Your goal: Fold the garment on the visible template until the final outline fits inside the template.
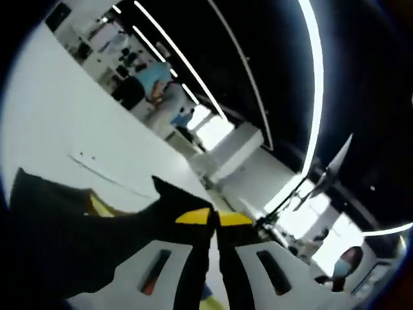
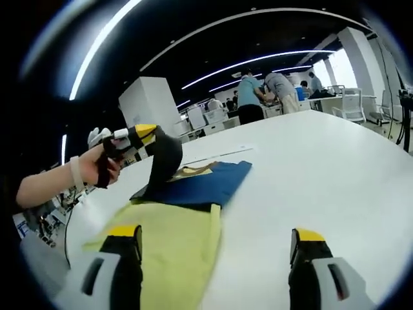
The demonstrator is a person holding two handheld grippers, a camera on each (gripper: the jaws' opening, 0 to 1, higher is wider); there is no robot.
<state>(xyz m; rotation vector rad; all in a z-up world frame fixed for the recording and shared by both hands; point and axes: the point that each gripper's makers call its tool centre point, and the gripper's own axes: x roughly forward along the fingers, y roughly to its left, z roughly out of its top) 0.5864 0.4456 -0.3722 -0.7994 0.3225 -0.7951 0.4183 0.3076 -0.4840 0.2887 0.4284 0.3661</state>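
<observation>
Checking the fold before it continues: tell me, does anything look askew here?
Yes. The left gripper is shut on the dark garment, holding one edge lifted off the table, so it hangs bunched, overlapping the yellow template only partly.

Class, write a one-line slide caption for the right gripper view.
Left hand-held gripper lifts a dark blue garment's edge off the yellow template on the white table.

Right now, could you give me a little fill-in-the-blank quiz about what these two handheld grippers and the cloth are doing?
1. The left gripper is shut on a corner of the dark ____ garment.
2. The garment lies partly over a flat ____ sheet template.
3. The right gripper has its yellow-tipped fingers ____.
4. Everything rests on a large ____ table.

Missing: blue; yellow; open; white
</observation>
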